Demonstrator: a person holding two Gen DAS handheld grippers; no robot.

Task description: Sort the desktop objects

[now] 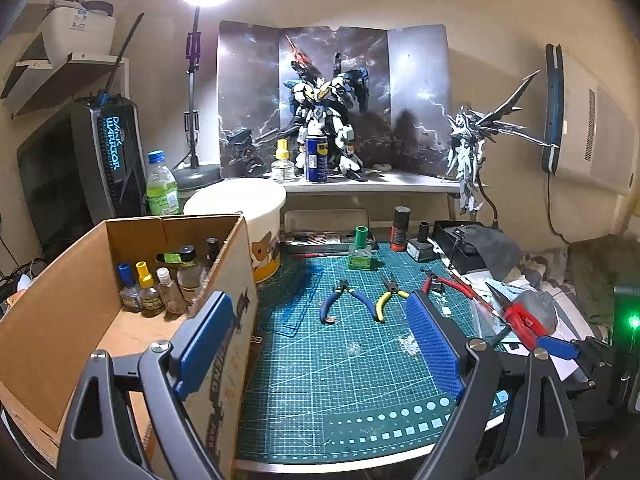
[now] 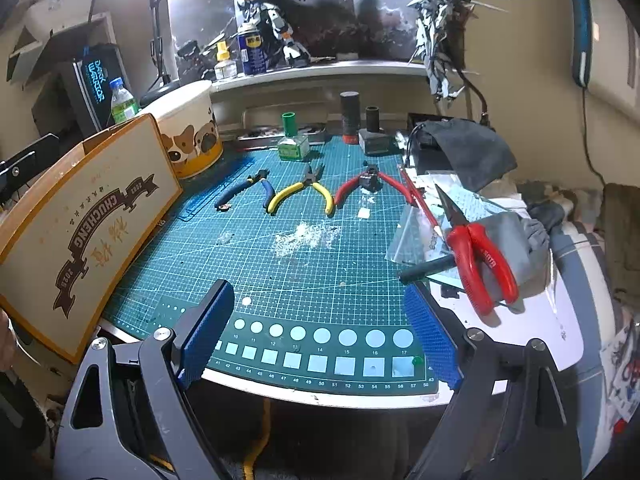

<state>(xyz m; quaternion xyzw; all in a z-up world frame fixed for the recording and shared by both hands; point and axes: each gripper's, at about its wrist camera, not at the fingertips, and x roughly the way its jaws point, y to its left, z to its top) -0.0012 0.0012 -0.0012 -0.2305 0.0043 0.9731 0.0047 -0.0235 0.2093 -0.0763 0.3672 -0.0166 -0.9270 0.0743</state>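
Observation:
My left gripper (image 1: 320, 340) is open and empty, its left finger over the wall of a cardboard box (image 1: 80, 300) that holds several small bottles (image 1: 160, 284). My right gripper (image 2: 320, 332) is open and empty above the front edge of the green cutting mat (image 2: 280, 272). On the mat lie blue-handled pliers (image 2: 244, 190), yellow-handled pliers (image 2: 300, 194) and red-handled cutters (image 2: 372, 184). A green-capped bottle (image 2: 294, 140) stands at the back. Large red-handled pliers (image 2: 476, 256) rest on a grey cloth at the right.
A cream tub with dog pictures (image 2: 192, 136) stands behind the box. A dark can (image 2: 350, 116) and a dark-capped bottle (image 2: 376, 132) stand at the mat's back. A black cloth (image 2: 468, 152), plastic bags and clutter lie right. Model robots and a spray can (image 1: 316, 156) occupy the rear shelf.

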